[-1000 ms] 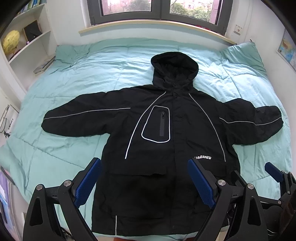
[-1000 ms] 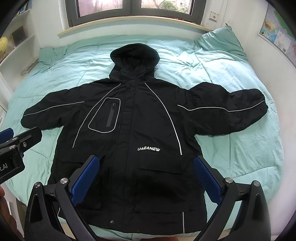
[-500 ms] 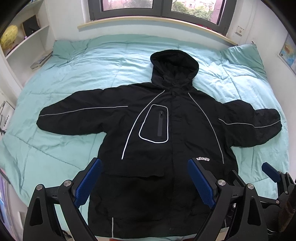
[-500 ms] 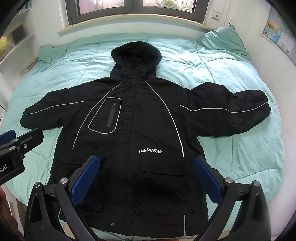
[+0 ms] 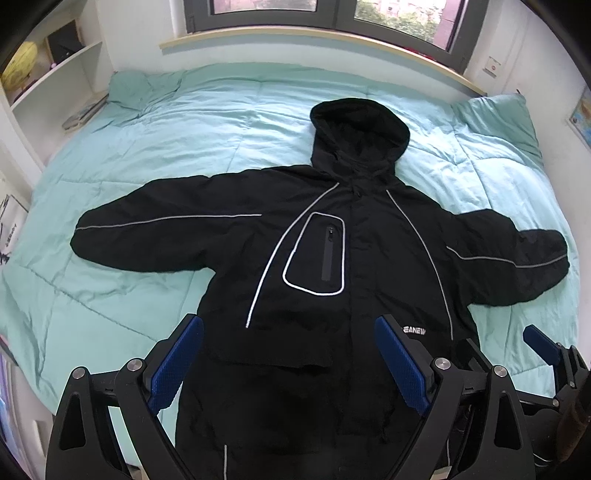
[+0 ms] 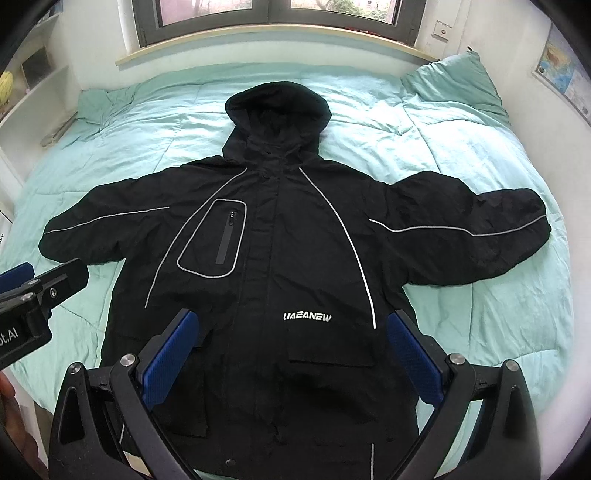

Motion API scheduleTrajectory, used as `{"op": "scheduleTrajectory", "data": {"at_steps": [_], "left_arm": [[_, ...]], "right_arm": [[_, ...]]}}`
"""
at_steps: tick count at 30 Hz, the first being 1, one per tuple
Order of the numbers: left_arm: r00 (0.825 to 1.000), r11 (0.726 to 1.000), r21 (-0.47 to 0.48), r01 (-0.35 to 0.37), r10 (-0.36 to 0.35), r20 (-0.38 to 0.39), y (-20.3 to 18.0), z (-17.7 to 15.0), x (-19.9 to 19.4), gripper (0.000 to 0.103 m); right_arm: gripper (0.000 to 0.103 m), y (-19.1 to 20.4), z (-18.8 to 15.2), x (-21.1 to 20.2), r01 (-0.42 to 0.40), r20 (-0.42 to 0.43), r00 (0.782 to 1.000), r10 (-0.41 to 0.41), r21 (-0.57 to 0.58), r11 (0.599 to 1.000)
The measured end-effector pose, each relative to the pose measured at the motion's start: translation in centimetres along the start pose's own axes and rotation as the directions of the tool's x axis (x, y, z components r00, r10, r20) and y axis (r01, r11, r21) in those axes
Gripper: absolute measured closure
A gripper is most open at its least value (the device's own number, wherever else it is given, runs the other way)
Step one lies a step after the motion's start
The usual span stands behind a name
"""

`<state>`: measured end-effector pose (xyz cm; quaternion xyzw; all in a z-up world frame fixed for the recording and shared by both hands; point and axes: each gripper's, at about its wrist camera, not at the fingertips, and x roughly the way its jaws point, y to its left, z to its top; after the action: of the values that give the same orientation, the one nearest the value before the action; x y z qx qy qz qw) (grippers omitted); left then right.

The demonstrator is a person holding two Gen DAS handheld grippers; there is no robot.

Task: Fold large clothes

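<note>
I see a black hooded jacket (image 5: pixel 332 258) spread front-up on the mint quilt (image 5: pixel 184 147) of the bed, hood (image 6: pixel 277 118) toward twelve o'clock under the window (image 6: pixel 277 14), hem toward six. One sleeve (image 5: pixel 155 232) runs out to nine o'clock, the other sleeve (image 6: pixel 472 229) to three, both flat on the quilt. A chest pocket outlined in pale piping (image 6: pixel 218 240) sits just off the zip line toward nine, and white lettering (image 6: pixel 308 316) sits lower, toward four o'clock from it.

My left gripper (image 5: pixel 291 363) hangs above the lower front of the jacket with its blue fingers (image 5: pixel 177 365) wide apart, nothing between them. My right gripper (image 6: pixel 290 356) hangs over the same lower front, its fingers (image 6: pixel 168 358) equally far apart and empty. From the right wrist, the left gripper shows at nine o'clock; from the left wrist, the right one shows at four. Shelves (image 5: pixel 55 74) stand at ten o'clock beside the bed
</note>
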<state>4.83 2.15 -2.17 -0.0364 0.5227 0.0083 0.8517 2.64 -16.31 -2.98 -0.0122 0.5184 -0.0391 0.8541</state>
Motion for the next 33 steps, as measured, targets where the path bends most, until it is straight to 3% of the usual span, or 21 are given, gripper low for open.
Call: {"op": "scheduleTrajectory", "data": {"at_steps": [10, 15, 19, 23, 27, 29, 33], "left_arm": [[0.999, 0.996, -0.082, 0.038, -0.039, -0.012, 4.2, 1.5, 2.6, 0.009], [0.998, 0.974, -0.224, -0.039, 0.047, 0.033, 12.1, 2.1, 4.2, 0.009], [0.989, 0.911, -0.41, -0.045, 0.099, 0.11, 22.7, 1.8, 5.0, 0.009], [0.981, 0.841, -0.538, -0.053, 0.145, 0.13, 32.6, 1.2, 6.8, 0.009], [0.988, 0.768, -0.64, -0.003, 0.103, 0.119, 41.1, 0.9, 10.7, 0.009], [0.99, 0.718, -0.696, 0.014, 0.087, 0.11, 45.2, 1.1, 13.7, 0.009], [0.992, 0.668, -0.742, 0.055, 0.05, 0.118, 49.8, 1.9, 18.9, 0.01]], "right_arm": [[0.001, 2.8, 1.7, 2.6, -0.019, -0.038, 0.999, 0.018, -0.028, 0.999], [0.001, 5.0, 2.3, 4.7, -0.028, -0.076, 0.997, 0.025, -0.042, 0.999], [0.001, 7.7, 3.5, 7.2, -0.058, -0.116, 0.992, 0.05, -0.064, 0.996], [0.001, 11.8, 4.5, 9.7, -0.094, -0.152, 0.986, 0.073, -0.132, 0.987], [0.001, 15.8, 4.9, 12.1, -0.117, -0.188, 0.979, 0.074, -0.225, 0.967], [0.001, 17.7, 5.1, 13.4, -0.12, -0.207, 0.976, 0.062, -0.279, 0.953], [0.001, 20.0, 5.6, 15.1, -0.104, -0.219, 0.975, 0.025, -0.359, 0.928]]}}
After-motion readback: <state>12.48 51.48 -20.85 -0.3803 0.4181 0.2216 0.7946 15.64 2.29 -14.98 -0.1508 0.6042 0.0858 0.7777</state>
